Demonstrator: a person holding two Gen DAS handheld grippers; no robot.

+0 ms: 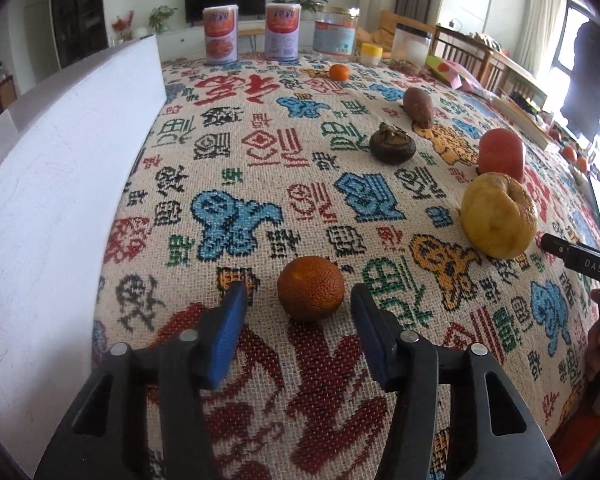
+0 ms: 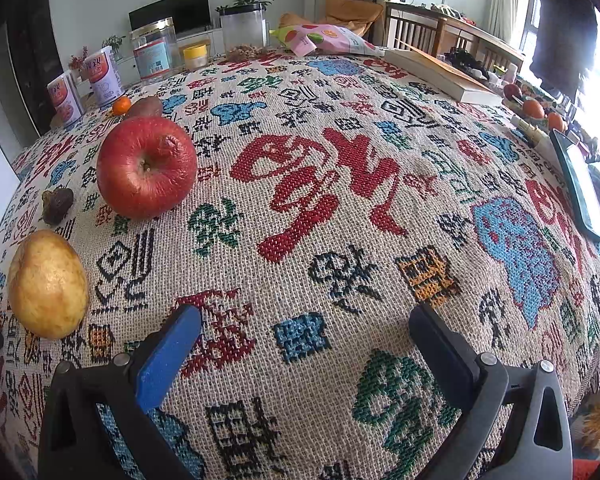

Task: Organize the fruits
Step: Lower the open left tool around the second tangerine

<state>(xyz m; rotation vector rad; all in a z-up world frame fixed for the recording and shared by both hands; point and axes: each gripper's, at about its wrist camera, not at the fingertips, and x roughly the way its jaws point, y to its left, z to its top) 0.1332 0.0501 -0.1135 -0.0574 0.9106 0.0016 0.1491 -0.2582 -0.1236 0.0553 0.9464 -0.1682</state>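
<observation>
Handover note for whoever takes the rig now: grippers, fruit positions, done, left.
Left hand-held gripper: open, pads either side of the dark orange, not pressing it.
Right hand-held gripper: open, empty, over bare tablecloth.
Fruit: all on the cloth in a loose line running away from the left gripper: dark orange, yellow pear, red apple, a dark shrivelled fruit, a brown one, small tangerine.
Done: nothing visibly gathered.
Left: likely grasp the dark orange, then the rest.
</observation>
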